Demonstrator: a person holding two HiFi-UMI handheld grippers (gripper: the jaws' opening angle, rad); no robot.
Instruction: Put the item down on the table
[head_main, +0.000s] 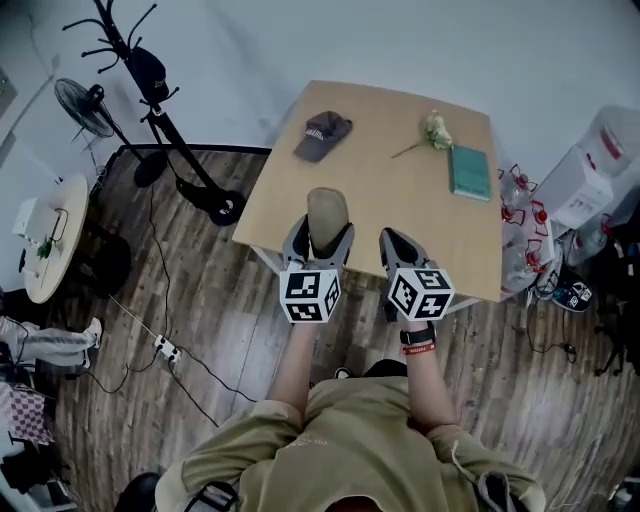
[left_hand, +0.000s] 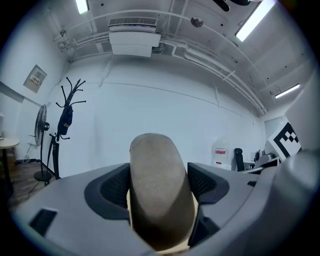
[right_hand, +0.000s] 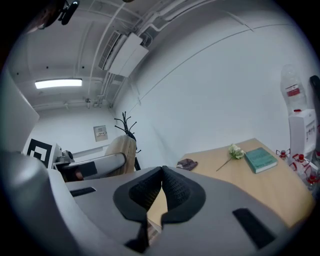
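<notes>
The person's olive shirt (head_main: 350, 450) fills the bottom of the head view, and both forearms reach out from it to the near edge of the wooden table (head_main: 400, 210). The left gripper (head_main: 318, 245) pinches a tan, round-ended flat item (head_main: 327, 212) that stands upright between its jaws over that edge. Beside it, the right gripper (head_main: 400, 245) has its jaws pressed together on nothing, and a grey cap (head_main: 322, 133), a flower (head_main: 433, 130) and a teal book (head_main: 469, 172) lie farther back.
</notes>
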